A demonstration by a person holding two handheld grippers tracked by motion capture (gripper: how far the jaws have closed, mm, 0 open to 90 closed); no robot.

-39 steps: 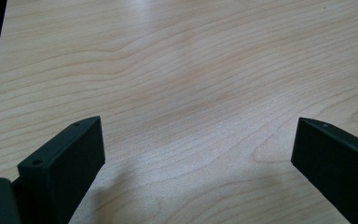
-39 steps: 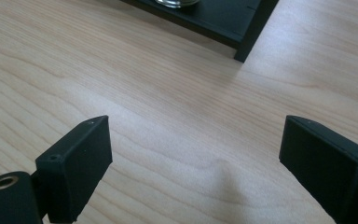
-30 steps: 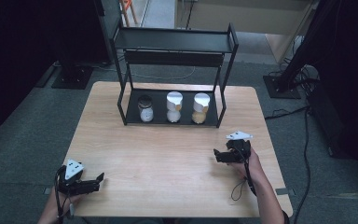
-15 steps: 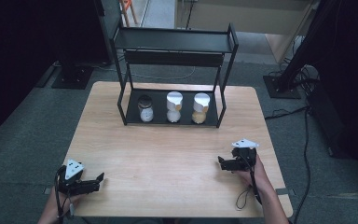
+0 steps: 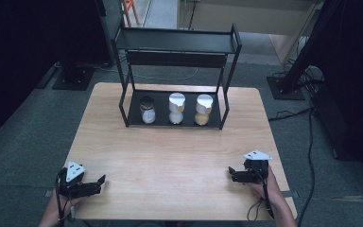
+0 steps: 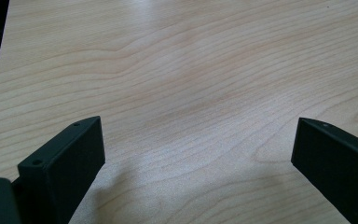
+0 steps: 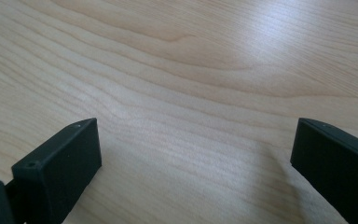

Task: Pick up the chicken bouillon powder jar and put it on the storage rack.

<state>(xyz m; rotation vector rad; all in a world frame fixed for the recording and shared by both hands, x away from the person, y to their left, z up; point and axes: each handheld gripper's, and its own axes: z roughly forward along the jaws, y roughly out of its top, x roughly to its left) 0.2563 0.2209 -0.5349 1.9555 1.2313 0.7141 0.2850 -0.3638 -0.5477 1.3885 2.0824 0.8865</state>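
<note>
Three jars [image 5: 176, 108] stand upright in rack [image 5: 227, 71], far side of counter [image 5: 170, 156]. Right gripper [image 5: 232, 173] nearer. Left gripper [image 5: 100, 182] too: fingers wide apart, nothing between.

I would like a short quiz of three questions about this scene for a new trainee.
1. How many jars stand on the bottom tier of the black rack?
2. True or false: the right claw holds a jar.
3. Which jar has a dark lid: A left, B middle, C right?

Key:
1. Three.
2. False; its jaws are open over bare table.
3. A, the left jar; the middle jar and right jar have white lids.
</note>
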